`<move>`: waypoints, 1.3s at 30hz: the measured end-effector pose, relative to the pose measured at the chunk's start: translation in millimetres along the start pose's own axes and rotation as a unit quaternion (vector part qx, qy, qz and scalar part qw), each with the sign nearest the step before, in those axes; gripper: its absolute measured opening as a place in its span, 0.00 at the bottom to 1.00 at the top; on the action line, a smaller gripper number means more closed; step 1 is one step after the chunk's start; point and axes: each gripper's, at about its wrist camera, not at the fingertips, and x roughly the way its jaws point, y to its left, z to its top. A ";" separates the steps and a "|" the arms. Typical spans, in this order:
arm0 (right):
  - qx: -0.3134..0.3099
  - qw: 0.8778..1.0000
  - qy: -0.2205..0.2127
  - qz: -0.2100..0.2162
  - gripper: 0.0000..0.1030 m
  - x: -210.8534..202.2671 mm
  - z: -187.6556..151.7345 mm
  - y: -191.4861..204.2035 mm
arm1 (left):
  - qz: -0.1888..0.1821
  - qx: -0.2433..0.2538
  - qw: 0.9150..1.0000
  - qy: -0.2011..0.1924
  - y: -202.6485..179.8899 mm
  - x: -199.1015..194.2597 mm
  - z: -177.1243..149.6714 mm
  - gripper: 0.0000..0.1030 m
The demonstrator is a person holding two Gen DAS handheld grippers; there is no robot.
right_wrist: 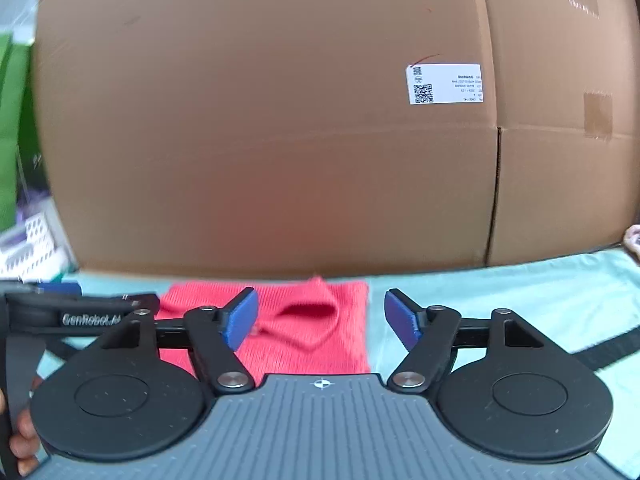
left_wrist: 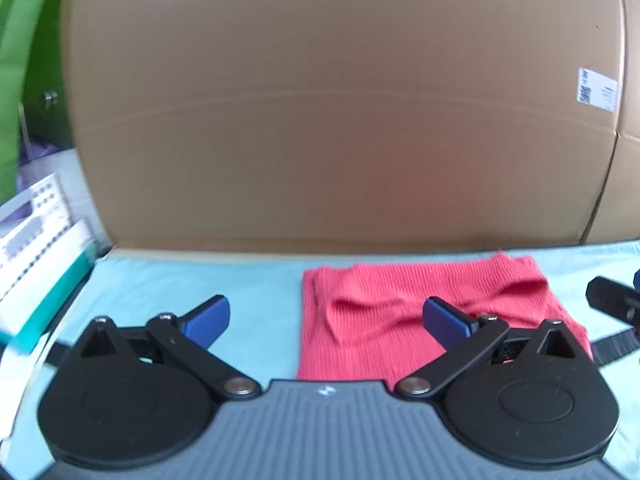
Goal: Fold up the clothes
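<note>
A red ribbed knit garment (left_wrist: 380, 320) (right_wrist: 312, 332) lies folded into a rough rectangle on a pale teal cloth (left_wrist: 180, 280) (right_wrist: 520, 300), close to the cardboard box behind it. My left gripper (left_wrist: 328, 320) hovers open in front of the garment's left part, nothing between its blue pads (left_wrist: 210, 318). My right gripper (right_wrist: 322, 318) also stands open with nothing in it, its left pad (right_wrist: 242, 318) over the garment and its right pad beyond the garment's right edge. Each gripper shows at the edge of the other's view. A hand (right_wrist: 20, 440) holds the left one.
A large brown cardboard box (left_wrist: 340, 100) (right_wrist: 260, 120) walls off the back of the table. A white perforated basket (left_wrist: 36, 216) and green items (left_wrist: 16, 80) stand at the left. A black strap (right_wrist: 608, 350) crosses the teal cloth at the right.
</note>
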 end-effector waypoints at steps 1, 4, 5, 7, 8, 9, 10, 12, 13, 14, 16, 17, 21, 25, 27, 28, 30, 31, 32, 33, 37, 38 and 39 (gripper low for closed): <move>0.000 1.000 0.005 0.000 0.75 -3.4 -1.4 4.2 | 0.003 0.003 1.000 -0.001 -3.1 -7.8 -4.3 0.99; 0.001 1.000 0.014 0.005 0.76 -16.4 -10.6 13.9 | 0.005 0.010 1.000 -0.004 -7.5 -24.3 -20.3 0.99; -0.002 1.000 0.014 0.004 0.77 -21.4 -14.5 14.6 | 0.005 0.011 1.000 -0.003 -8.2 -27.3 -25.6 0.99; -0.012 1.000 0.013 0.000 0.80 -9.0 -18.7 10.6 | 0.003 0.013 1.000 0.002 -7.2 -39.2 -34.5 0.99; -0.018 1.000 0.013 -0.003 0.81 4.1 -19.0 6.8 | 0.001 0.011 1.000 0.007 -3.5 -52.5 -37.9 0.99; -0.018 1.000 0.015 -0.003 0.83 9.5 -17.2 4.7 | -0.002 0.008 1.000 0.012 -3.6 -62.7 -39.8 0.99; -0.018 1.000 0.016 -0.004 0.84 14.9 -15.3 2.5 | -0.003 0.005 1.000 0.014 -5.7 -69.1 -44.1 0.99; -0.018 1.000 0.018 -0.001 0.86 16.9 -16.0 0.3 | -0.004 0.004 1.000 0.013 -9.8 -77.1 -55.0 1.00; -0.018 1.000 0.018 0.001 0.88 15.8 -17.5 -0.3 | 0.001 0.008 1.000 0.012 -12.3 -78.5 -59.0 1.00; -0.020 1.000 0.020 -0.001 0.88 21.1 -15.8 -2.7 | 0.006 0.012 1.000 0.012 -14.7 -79.6 -61.5 1.00; -0.023 0.999 0.024 -0.005 0.89 25.2 -16.7 -5.0 | 0.019 0.022 0.999 0.016 -18.8 -80.5 -64.7 1.00; -0.021 0.999 0.025 -0.006 0.89 25.1 -18.4 -5.8 | 0.028 0.028 0.999 0.019 -20.6 -80.3 -65.5 1.00; -0.013 0.999 0.032 -0.012 0.89 22.3 -23.8 -8.1 | 0.039 0.041 0.998 0.002 -26.8 -85.6 -69.0 0.99; -0.010 0.999 0.022 -0.022 0.89 17.5 -23.9 -8.0 | 0.026 0.024 0.999 0.004 -25.1 -88.7 -66.8 1.00; -0.012 0.999 0.016 -0.029 0.90 15.3 -23.4 -7.3 | 0.025 0.021 0.999 0.007 -24.2 -89.3 -66.4 1.00; -0.014 0.999 0.013 -0.032 0.90 14.9 -23.7 -6.9 | 0.026 0.021 0.999 0.008 -24.2 -89.5 -66.5 1.00; -0.010 0.999 0.011 -0.037 0.91 14.2 -24.7 -7.1 | 0.028 0.021 0.999 0.009 -24.4 -89.6 -67.3 1.00; -0.008 0.999 0.010 -0.039 0.91 14.0 -25.3 -7.3 | 0.028 0.020 0.999 0.009 -24.4 -89.8 -67.8 0.99; -0.006 0.999 0.010 -0.040 0.91 14.4 -26.3 -7.2 | 0.028 0.019 0.999 0.010 -24.4 -89.9 -68.2 1.00; -0.004 0.999 0.010 -0.041 0.91 14.9 -27.2 -7.0 | 0.029 0.018 0.999 0.011 -24.5 -90.0 -68.8 0.99; -0.004 0.999 0.012 -0.041 0.91 17.4 -29.4 -5.5 | 0.031 0.019 0.999 0.012 -24.6 -90.6 -69.7 1.00; -0.004 0.999 0.012 -0.041 0.91 17.9 -29.4 -5.5 | 0.031 0.017 0.999 0.012 -24.2 -90.8 -69.7 1.00; -0.004 0.999 0.011 -0.042 0.91 18.2 -29.4 -6.0 | 0.030 0.015 0.999 0.012 -24.0 -90.6 -69.6 1.00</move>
